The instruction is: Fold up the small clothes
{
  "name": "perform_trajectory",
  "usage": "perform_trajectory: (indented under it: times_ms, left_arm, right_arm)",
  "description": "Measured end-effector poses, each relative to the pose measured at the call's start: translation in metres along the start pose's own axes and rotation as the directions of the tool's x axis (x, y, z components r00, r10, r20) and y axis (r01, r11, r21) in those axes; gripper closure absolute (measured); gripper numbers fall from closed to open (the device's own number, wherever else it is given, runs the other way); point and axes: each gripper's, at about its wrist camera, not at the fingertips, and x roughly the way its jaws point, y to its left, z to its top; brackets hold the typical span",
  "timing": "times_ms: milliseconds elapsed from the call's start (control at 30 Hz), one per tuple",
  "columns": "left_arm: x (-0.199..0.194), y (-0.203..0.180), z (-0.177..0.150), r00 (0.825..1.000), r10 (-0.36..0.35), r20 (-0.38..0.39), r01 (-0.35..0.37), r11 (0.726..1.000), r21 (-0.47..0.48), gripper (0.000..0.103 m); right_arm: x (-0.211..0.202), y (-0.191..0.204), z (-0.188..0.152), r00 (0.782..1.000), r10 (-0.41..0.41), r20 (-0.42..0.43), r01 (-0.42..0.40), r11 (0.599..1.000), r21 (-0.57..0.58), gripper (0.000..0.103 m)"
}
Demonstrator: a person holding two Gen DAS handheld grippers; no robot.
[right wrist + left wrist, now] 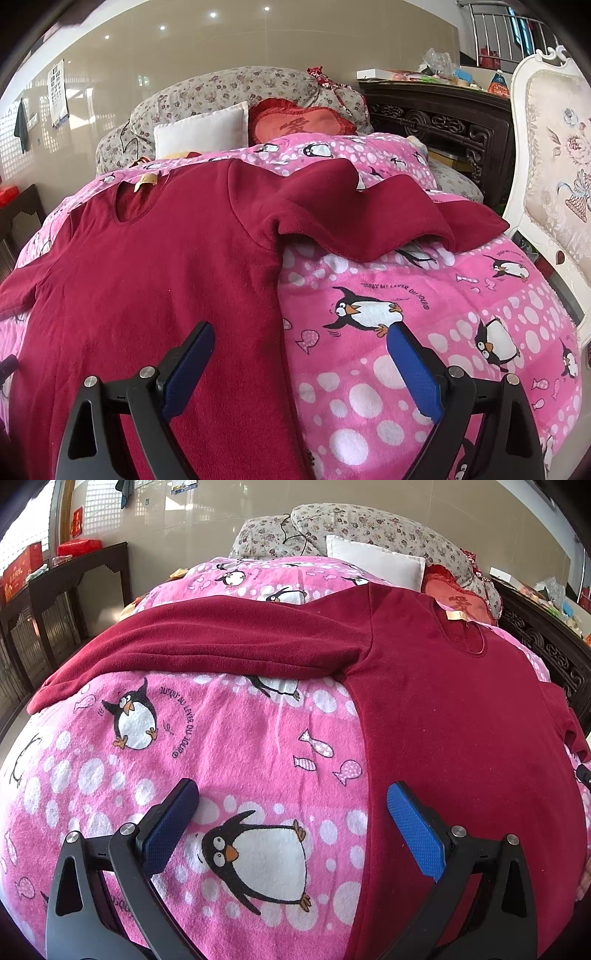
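The dark red long-sleeved top (461, 709) lies flat on the pink penguin blanket (240, 746), collar toward 12 o'clock. Left tongs (291, 794) and right tongs (301, 334) hover apart, holding nothing, straddling its side edges.

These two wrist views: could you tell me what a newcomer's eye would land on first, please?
A dark red long-sleeved top lies spread flat in the middle, sleeves out to both sides, on a bright pink penguin-print blanket that covers the bed. The left gripper and the right gripper hover over the top's lower edges, jaws wide apart and empty. Behind, a white pillow and a red heart cushion lean against floral bedding.
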Motion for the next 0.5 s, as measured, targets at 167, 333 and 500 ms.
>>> perform_trajectory:
  times_ms: [167, 333, 500]
  left_arm:
    - [0.0000, 0.0001, 0.0001, 1.000, -0.001, 0.000, 0.001, 1.000, -0.001, 0.001]
    - [-0.0002, 0.0001, 0.0000, 1.000, -0.002, 0.000, 0.002, 1.000, -0.001, 0.000]
    - [0.0000, 0.0003, 0.0005, 1.000, 0.000, 0.000, 0.000, 1.000, 0.000, 0.000]
  right_arm:
    - [-0.0001, -0.0003, 0.0000, 1.000, -0.001, 0.000, 0.001, 1.000, -0.003, 0.010]
    - [-0.0002, 0.0006, -0.0001, 1.000, 0.000, -0.001, 0.000, 1.000, -0.002, 0.010]
    - [-0.0003, 0.0012, -0.0001, 1.000, -0.001, 0.002, 0.001, 1.000, -0.005, 0.010]
